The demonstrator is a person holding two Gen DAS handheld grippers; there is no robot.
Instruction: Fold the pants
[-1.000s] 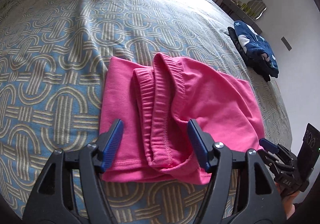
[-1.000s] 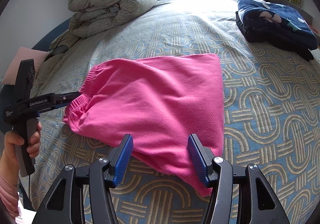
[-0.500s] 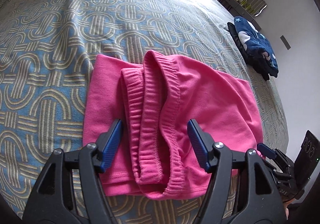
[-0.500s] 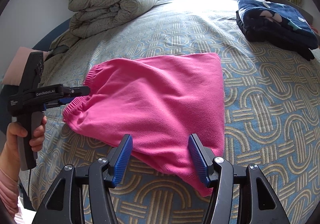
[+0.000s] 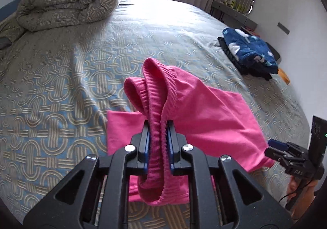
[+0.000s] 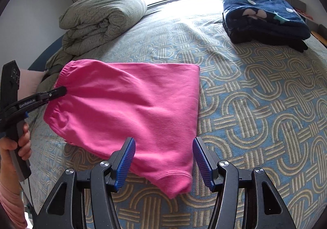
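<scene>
The bright pink cotton pants (image 6: 130,114) lie folded on the bed's blue-and-beige quilted cover with its interlocking ring pattern (image 6: 255,106), towards the near edge. The ribbed elastic waistband (image 5: 157,110) is lifted off the cover at my left side, bunched into upright folds, while the rest of the fabric slopes down to the bed. My left gripper (image 5: 158,143) has its blue pads pressed together on that waistband, the cloth squeezed between them and hanging in a loop below. My right gripper (image 6: 163,164) sits with its ribbed blue fingers (image 6: 124,162) spread wide, one on either side of the hem corner nearest me; I see the cloth lying between them without being pinched. In the right wrist view the left gripper (image 6: 61,91) meets the pants at the waistband edge. Further off, a rolled grey-green patterned duvet (image 6: 102,20) rests at the head of the bed, and a folded dark navy fleece with white and teal shapes (image 6: 263,18) lies well apart on the far right side.
</scene>
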